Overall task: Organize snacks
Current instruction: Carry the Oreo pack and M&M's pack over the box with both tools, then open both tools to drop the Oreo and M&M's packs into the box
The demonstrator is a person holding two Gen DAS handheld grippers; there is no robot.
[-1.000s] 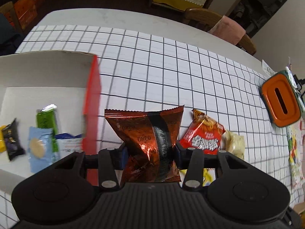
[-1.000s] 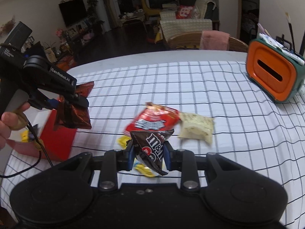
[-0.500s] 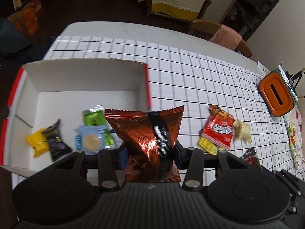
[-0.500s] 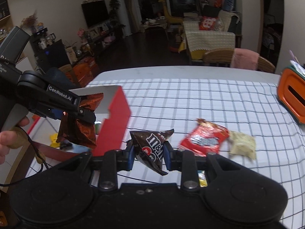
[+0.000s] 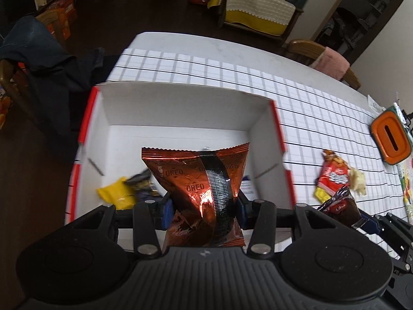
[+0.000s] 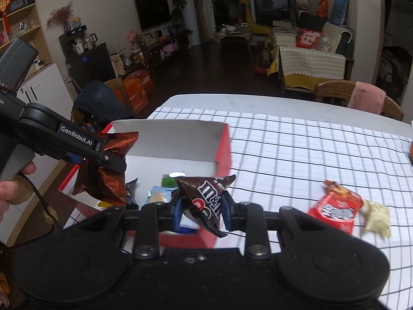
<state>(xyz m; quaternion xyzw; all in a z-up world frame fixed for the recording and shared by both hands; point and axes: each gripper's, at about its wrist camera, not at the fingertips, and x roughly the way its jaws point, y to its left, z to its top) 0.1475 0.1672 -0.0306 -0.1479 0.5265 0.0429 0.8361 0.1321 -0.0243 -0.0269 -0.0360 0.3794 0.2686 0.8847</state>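
Oreo bag (image 5: 204, 196) sits clamped between the fingers of my left gripper (image 5: 202, 210), held upright in the air above the open white box (image 5: 178, 108) with red edges. My right gripper (image 6: 200, 211) pinches a brown M&M's bag (image 6: 206, 201) just above the box's near right corner. Inside the box lie a yellow packet (image 5: 116, 193) and a dark one (image 5: 142, 183) (others are hidden behind my bag). A red snack bag (image 6: 335, 208) and a pale packet (image 6: 378, 218) touch on the checked tablecloth (image 6: 309, 149).
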